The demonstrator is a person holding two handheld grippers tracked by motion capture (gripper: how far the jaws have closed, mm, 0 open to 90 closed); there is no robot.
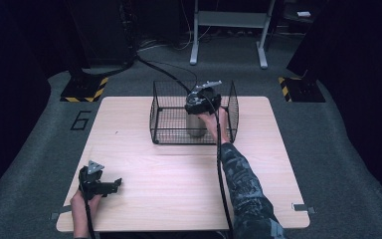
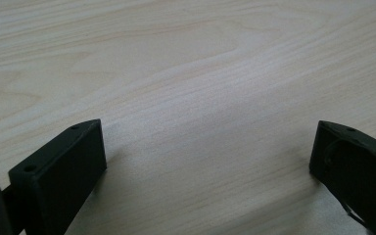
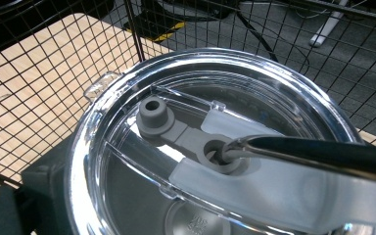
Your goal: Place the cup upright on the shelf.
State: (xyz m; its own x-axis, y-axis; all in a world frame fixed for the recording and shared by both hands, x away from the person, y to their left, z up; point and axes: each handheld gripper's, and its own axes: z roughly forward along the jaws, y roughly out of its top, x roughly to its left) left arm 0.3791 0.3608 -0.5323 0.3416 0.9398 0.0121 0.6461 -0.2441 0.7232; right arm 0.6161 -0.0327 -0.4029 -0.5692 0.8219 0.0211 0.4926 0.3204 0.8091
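Observation:
A steel tumbler with a clear lid stands inside a black wire basket at the table's far middle. A metal straw goes through the grey stopper in the lid. My right gripper reaches down into the basket and is shut on the tumbler's top. One black jaw presses against the lid's rim at the lower left of the right gripper view, and the other jaw is hidden. My left gripper hovers low over bare wood near the front left corner, open with nothing between its jaws.
The light wooden table carries the basket, whose wire walls close in around the tumbler. Beyond the table lie grey carpet, a white desk frame and black-and-yellow floor plates.

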